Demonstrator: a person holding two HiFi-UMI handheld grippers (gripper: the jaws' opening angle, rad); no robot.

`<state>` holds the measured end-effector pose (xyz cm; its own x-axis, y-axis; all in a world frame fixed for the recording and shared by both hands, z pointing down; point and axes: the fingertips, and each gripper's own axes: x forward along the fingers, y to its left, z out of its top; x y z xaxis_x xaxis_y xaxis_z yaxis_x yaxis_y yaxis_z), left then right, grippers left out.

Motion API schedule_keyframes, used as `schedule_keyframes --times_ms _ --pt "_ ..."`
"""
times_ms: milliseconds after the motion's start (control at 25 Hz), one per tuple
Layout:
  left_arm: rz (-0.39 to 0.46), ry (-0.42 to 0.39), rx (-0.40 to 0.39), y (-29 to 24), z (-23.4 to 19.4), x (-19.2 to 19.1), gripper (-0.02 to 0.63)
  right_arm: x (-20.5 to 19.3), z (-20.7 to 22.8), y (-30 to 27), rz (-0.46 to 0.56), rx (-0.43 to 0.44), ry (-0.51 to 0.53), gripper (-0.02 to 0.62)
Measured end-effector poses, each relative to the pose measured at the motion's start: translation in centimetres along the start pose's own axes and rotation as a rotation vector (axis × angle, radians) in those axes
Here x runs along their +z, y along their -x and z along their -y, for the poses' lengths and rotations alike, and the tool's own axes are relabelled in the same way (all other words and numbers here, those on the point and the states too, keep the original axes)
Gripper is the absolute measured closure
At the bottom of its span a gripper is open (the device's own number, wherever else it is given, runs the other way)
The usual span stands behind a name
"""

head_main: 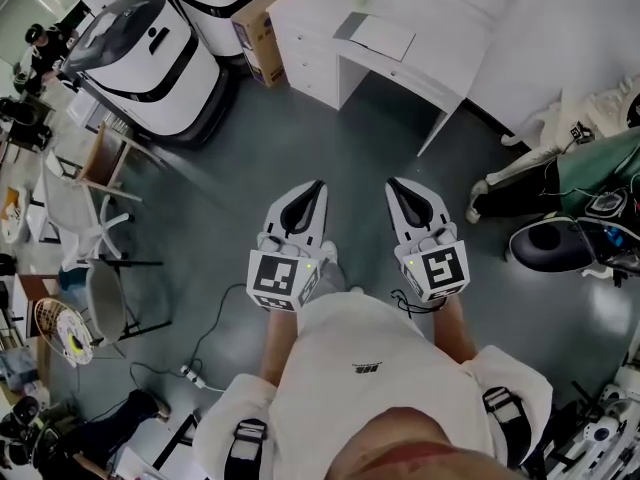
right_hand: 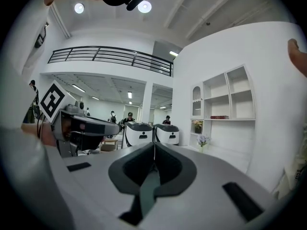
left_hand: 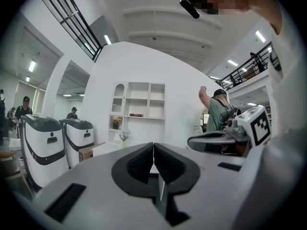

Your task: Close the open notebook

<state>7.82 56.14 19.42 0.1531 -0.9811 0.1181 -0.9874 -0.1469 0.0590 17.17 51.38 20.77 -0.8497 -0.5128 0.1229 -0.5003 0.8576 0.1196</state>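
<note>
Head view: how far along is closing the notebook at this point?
Nothing looks done yet. In hand: nothing. The left gripper and right gripper are both shut and empty, held over the grey floor, apart from the white desk. A flat pale thing lies on that desk; whether it is the notebook cannot be told. Left: reaching and closing it.

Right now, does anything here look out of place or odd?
Nothing looks spilled or broken. Only a loose cable trails across the floor near the person. The left gripper and right gripper are shut and empty.
</note>
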Motion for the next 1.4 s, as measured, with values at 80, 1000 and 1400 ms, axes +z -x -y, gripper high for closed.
schedule_keyframes --times_ms 80,1000,1400 --pt "-0.001 -0.002 -0.007 -1.3 -1.3 0.3 0.606 0.1 0.9 -1.6 -0.001 -0.011 0.000 0.598" --pt "-0.018 -0.009 -0.123 -12.9 -14.1 1.6 0.606 0.4 5.8 -17.0 -0.047 -0.122 -0.006 0.598" --pt "-0.018 -0.007 -0.150 -16.5 -15.8 1.5 0.606 0.0 8.2 -19.3 -0.052 -0.157 -0.017 0.598"
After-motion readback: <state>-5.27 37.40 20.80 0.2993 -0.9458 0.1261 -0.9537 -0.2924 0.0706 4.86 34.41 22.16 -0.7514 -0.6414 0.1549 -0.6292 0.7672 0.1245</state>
